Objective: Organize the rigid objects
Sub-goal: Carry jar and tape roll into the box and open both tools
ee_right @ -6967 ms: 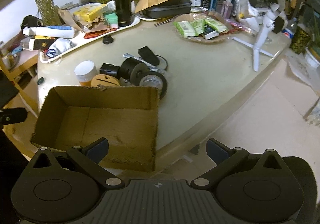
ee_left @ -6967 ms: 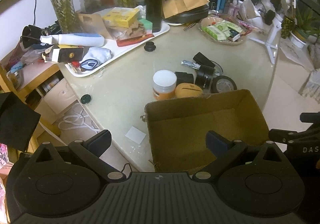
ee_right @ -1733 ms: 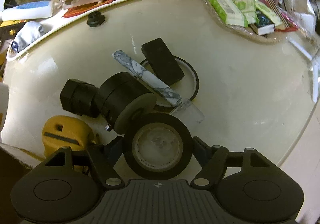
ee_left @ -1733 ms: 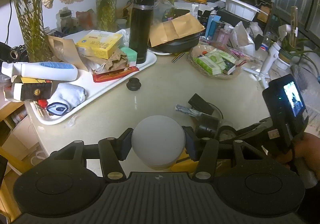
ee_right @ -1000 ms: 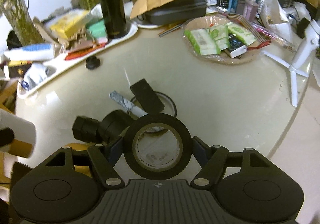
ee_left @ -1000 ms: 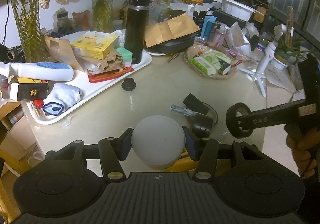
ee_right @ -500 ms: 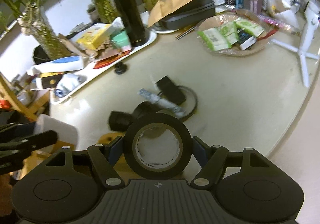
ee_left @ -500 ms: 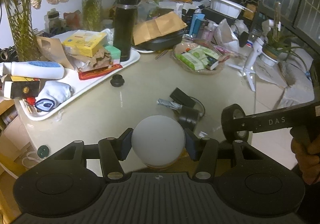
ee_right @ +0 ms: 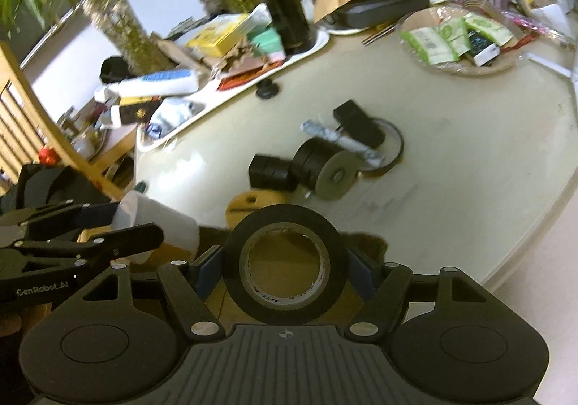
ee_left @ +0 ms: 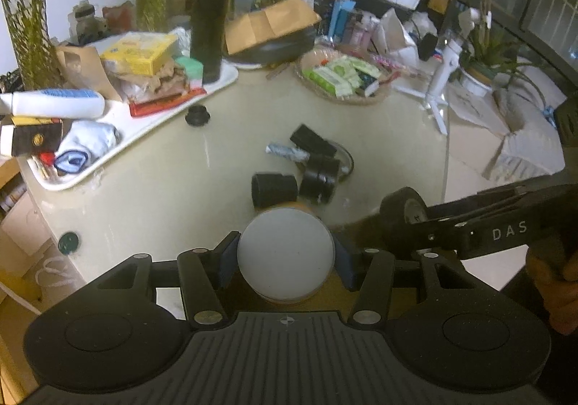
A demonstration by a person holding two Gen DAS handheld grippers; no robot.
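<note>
Between the left gripper's (ee_left: 285,257) two fingers sits a white-lidded jar (ee_left: 285,255), pinched from both sides and lifted clear of the table (ee_left: 151,184); the right gripper (ee_right: 284,269) clamps a roll of black tape (ee_right: 284,262) the same way, its open core facing the camera; both tools hover side by side at the near edge of the table, above brown cardboard that looks like a box (ee_right: 357,300), though only slivers of it show; to do this step well, it seems wise to lower each item low inside the cardboard before spreading the fingers, one hand at a time, so the jar lands upright and the round tape does not roll, and to keep the two tools from knocking together; still loose on the table just beyond are a yellow rounded object (ee_right: 249,204), a black cylinder (ee_left: 274,190), a black lens-like cylinder with a grey disc face (ee_right: 321,166), a marbled stick (ee_right: 339,141) and a small black block (ee_right: 357,123) lying across a thin black ring; further back a white tray (ee_left: 151,123) holds a tall black flask (ee_left: 209,22), a yellow carton (ee_left: 139,53), a white and blue bottle (ee_left: 50,103) and rolled cloth; a woven basket (ee_left: 372,100) holds green packets
</note>
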